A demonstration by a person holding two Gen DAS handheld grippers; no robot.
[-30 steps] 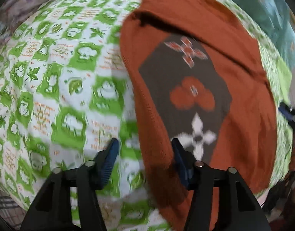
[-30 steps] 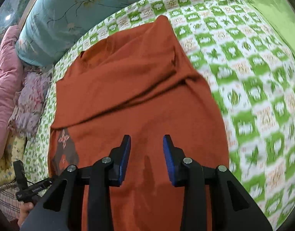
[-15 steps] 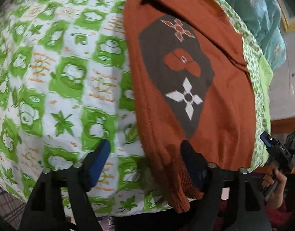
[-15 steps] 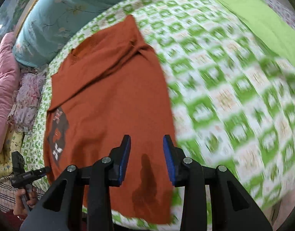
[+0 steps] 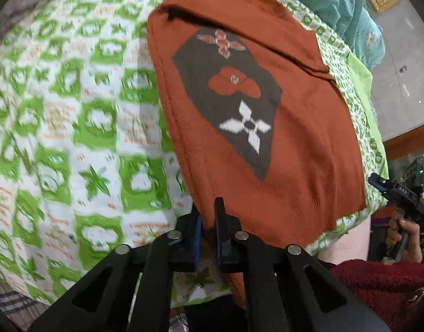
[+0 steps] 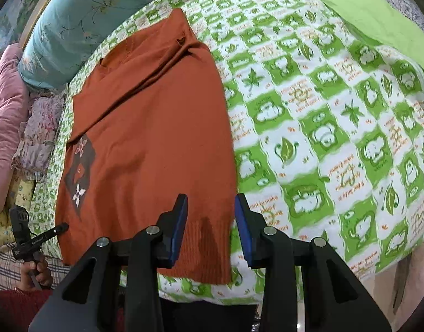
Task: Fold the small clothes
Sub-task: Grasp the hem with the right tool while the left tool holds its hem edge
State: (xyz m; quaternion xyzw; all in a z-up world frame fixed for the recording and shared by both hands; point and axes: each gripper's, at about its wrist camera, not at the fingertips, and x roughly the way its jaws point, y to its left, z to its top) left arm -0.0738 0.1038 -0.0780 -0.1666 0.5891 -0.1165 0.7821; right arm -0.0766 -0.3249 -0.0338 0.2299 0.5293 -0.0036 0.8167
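A rust-orange knit sweater with a dark patch of flower motifs lies flat on the bed, sleeves folded in. It also shows in the right wrist view. My left gripper is shut on the sweater's near hem corner at the bed's front edge. My right gripper is open, its jaws standing over the other hem corner, just above the ribbed hem. The right gripper also shows at the far right of the left wrist view.
The bed is covered by a green-and-white patterned sheet. A teal pillow and pink and floral bedding lie at the head. A plain green cloth lies on the far right. The bed's front edge is right below both grippers.
My left gripper has closed on the sweater's hem corner; it was open around it before. My right gripper has shifted along the hem toward the sweater's right corner and stays open.
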